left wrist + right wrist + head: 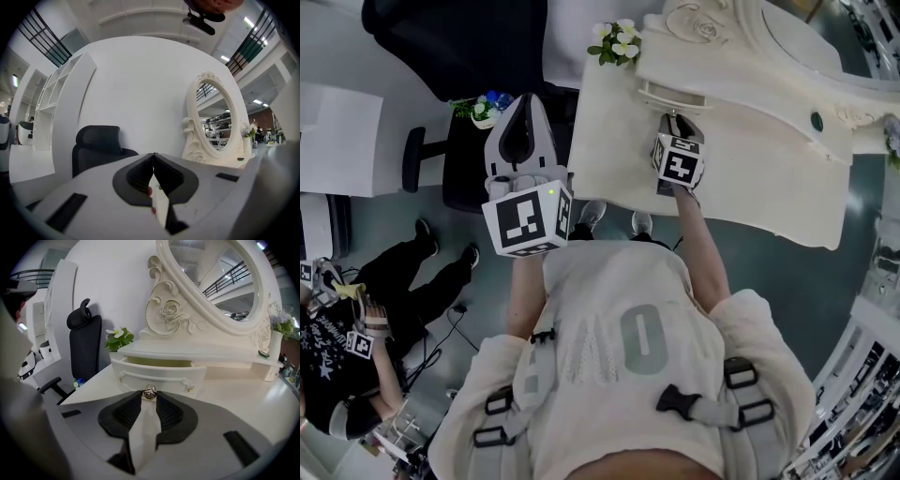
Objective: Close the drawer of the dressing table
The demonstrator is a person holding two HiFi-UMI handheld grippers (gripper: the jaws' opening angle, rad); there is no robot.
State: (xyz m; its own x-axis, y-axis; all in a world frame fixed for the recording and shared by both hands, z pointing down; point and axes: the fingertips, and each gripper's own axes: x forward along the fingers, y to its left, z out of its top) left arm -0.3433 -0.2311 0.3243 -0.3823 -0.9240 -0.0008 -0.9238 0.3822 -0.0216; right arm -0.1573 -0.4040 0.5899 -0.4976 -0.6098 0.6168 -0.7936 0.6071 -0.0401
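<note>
Right gripper view, centre: right gripper (149, 395) clamps the round metal knob (149, 392) of the open cream drawer (171, 377); next, probably a straight push inward.

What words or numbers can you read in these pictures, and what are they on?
"O": big pale letter on the person's sweatshirt; the letters beside it are too faint to read.
White print on the black T-shirt at lower left: too small and blurred to read.
Marker cubes: black-and-white squares only, no words.
</note>
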